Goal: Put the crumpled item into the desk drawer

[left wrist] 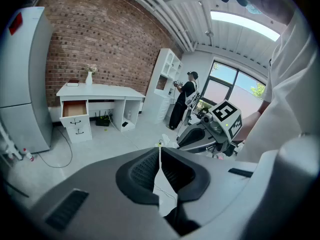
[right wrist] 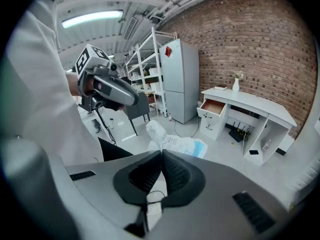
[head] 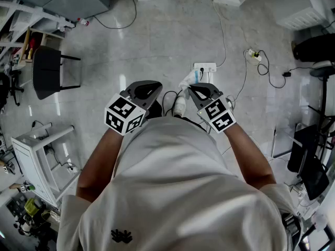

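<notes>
A crumpled white and blue plastic wrapper (right wrist: 172,143) sticks out past the tips of my right gripper (right wrist: 161,151), which is shut on it; the head view shows the wrapper (head: 187,80) above the right gripper (head: 196,89). My left gripper (left wrist: 160,148) is shut with nothing in it and sits level beside the right one (head: 148,88). Both are held in front of the person's chest. The white desk (right wrist: 250,101) stands by the brick wall several steps away, its top drawer (right wrist: 212,106) pulled open. In the left gripper view the drawer (left wrist: 75,109) also stands open.
A grey fridge (right wrist: 182,79) stands left of the desk, with white shelving (right wrist: 142,69) beyond it. A black chair (head: 47,72), a power strip (head: 204,67) and loose cables lie on the floor. Another person (left wrist: 182,104) stands far off by the window.
</notes>
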Action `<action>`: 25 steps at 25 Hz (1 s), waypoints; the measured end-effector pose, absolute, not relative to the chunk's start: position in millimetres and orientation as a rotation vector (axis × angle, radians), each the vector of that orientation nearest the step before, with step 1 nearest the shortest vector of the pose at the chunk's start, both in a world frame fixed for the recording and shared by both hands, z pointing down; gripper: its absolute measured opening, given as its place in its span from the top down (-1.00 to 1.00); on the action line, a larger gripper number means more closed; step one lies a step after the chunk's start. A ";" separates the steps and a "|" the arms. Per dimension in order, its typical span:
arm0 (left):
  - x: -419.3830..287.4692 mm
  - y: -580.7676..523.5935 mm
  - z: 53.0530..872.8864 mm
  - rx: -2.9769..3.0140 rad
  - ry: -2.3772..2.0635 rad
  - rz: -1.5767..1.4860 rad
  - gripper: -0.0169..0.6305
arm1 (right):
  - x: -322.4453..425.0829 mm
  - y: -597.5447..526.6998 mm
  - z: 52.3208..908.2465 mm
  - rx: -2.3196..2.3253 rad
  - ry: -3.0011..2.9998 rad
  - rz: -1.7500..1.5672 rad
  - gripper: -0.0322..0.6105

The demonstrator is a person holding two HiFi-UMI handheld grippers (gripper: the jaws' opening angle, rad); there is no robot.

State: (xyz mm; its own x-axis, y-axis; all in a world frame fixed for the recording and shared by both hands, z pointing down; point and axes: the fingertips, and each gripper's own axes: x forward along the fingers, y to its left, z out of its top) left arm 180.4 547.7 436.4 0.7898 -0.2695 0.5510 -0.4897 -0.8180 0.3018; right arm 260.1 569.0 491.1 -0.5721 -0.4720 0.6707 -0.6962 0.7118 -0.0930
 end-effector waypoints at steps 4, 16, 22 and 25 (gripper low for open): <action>156.2 533.4 443.4 2.505 -0.581 0.670 0.85 | 237.1 554.9 496.8 0.855 -2.275 0.483 0.81; 82.6 335.1 436.1 2.563 -0.479 0.570 0.85 | 169.0 374.9 473.6 0.926 -2.135 0.434 0.81; 17.9 240.3 429.8 2.579 -0.465 0.555 0.85 | 110.5 268.5 463.5 0.924 -2.105 0.392 0.81; -15.5 205.3 444.1 2.559 -0.501 0.579 0.85 | 90.3 226.9 469.6 0.913 -2.095 0.352 0.81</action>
State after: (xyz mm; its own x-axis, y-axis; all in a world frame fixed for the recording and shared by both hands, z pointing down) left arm -15.5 205.3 444.1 0.8445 -0.2418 0.4779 -0.4382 -0.8250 0.3569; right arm 90.3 226.9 469.6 -0.4144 -0.4874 0.7686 -0.7119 0.6997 0.0598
